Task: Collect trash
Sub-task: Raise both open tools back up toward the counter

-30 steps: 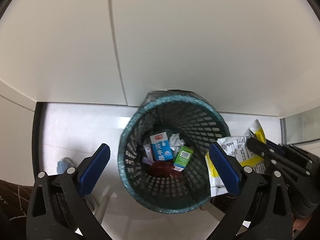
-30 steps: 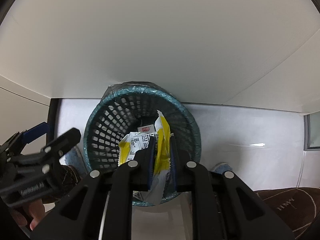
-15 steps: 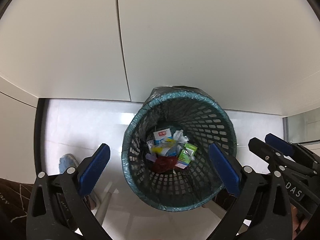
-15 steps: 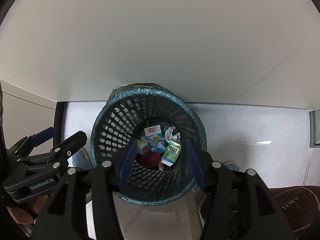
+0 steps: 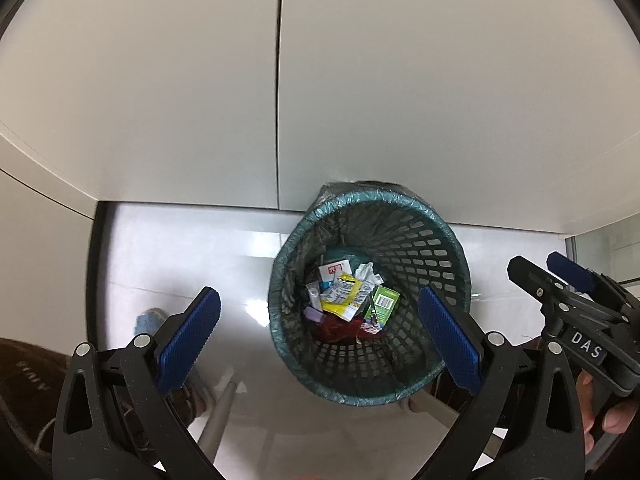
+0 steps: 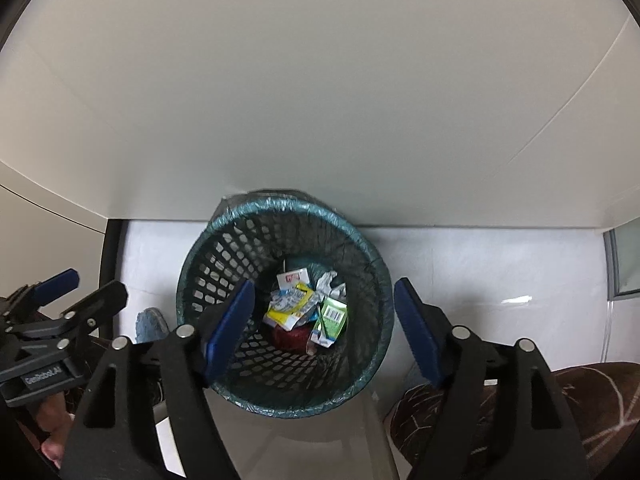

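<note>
A teal mesh waste basket (image 5: 448,248) (image 6: 224,248) with a liner stands on the white floor against the wall. Inside lie a yellow-and-white wrapper (image 5: 343,294) (image 6: 290,306), a green carton (image 5: 385,300) (image 6: 332,316), a white-and-red carton (image 5: 334,270), crumpled tissue (image 5: 368,272) and a red item (image 5: 336,326). My left gripper (image 5: 320,340) is open and empty above the basket's left side. My right gripper (image 6: 322,326) is open and empty right over the basket; it also shows at the right of the left wrist view (image 5: 560,280).
White cabinet panels rise behind the basket. A blue shoe (image 5: 146,320) rests on the floor left of the basket. A brown patterned fabric (image 6: 560,400) shows at lower right. The left gripper (image 6: 60,304) shows at the left of the right wrist view.
My right gripper opened and let go of the yellow-and-white wrapper, which fell into the basket onto the other trash. The right jaws have spread wider since.
</note>
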Available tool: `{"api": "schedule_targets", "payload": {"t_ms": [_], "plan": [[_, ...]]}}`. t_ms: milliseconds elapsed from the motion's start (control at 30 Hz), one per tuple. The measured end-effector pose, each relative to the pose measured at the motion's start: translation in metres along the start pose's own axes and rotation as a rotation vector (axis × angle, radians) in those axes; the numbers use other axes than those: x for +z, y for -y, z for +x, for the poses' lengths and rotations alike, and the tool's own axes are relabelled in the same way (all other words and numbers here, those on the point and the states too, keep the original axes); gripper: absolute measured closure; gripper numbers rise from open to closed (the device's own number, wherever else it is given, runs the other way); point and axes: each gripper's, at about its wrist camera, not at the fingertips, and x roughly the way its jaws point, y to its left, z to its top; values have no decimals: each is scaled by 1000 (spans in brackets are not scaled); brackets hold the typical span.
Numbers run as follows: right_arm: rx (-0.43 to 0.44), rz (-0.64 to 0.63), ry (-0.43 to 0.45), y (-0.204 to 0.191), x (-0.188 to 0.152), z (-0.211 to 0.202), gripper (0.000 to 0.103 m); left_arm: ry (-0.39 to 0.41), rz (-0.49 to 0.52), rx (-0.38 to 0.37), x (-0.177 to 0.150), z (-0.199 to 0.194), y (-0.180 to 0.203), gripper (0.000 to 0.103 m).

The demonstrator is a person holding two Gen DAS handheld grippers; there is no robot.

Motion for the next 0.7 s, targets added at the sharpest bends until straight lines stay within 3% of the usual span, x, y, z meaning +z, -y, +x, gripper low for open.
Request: {"api": "schedule_targets", "payload": {"t_ms": [167,700], "plan": [[-22,-14,60,-2,-2,-26,20,84,54,5,-2,-47,7,6],[19,-53,263,-19,4,-156,12,231,68,29,-9,-175,4,6]]}}
